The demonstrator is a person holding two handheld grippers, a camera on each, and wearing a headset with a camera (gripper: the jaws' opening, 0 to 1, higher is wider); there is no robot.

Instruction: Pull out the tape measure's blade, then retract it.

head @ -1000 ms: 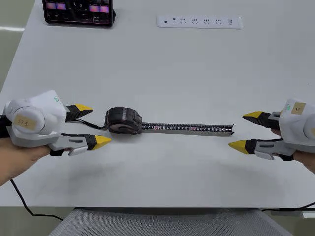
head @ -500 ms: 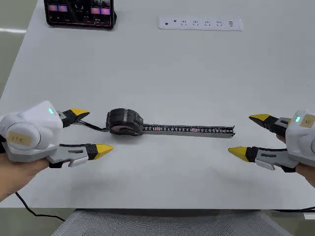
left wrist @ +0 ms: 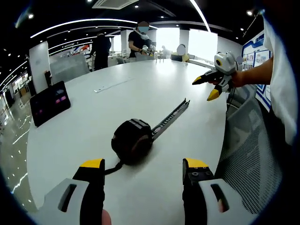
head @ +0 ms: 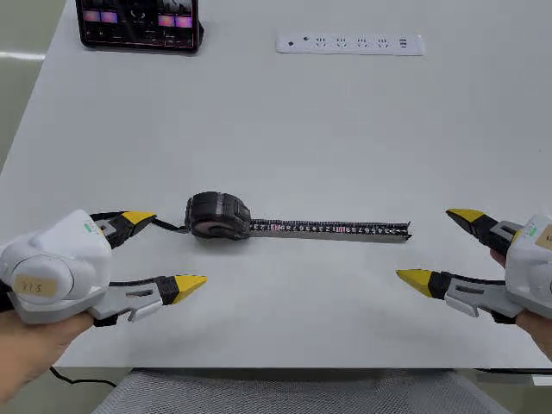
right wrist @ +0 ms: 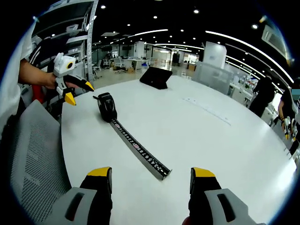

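on the white table (head: 302, 129), toward its near edge: a black tape measure (head: 217, 216), with the blade (head: 332, 228) pulled out to the right and lying flat on the tabletop in a straight line. hook end of the blade free, touching only the table. off the left side of the round case (left wrist: 132, 140), a thin black cord (head: 169, 225) trailing toward the nearer gripper.

left gripper (head: 171, 248) just left of the case, jaws spread wide, yellow tips pointing right, holding nothing. far tip close to the cord; cannot tell whether touching it. no contact with the case. in the left gripper view, case straight ahead, in line with the gap between the tips but beyond them.

right gripper (head: 431, 245) out at the right, jaws likewise wide apart and empty, tips aimed left toward the blade's end, with bare table in between. in the right gripper view, blade end just ahead of the tips, near the middle of the gap, not gripped.

along the far edge of the table: a dark tablet (head: 138, 21) with a lit screen, and to its right a white power strip (head: 349, 41), both well apart from the tape measure. below the near edge, a grey mesh chair (head: 285, 388). far back in the left gripper view, people (left wrist: 140, 40) standing.
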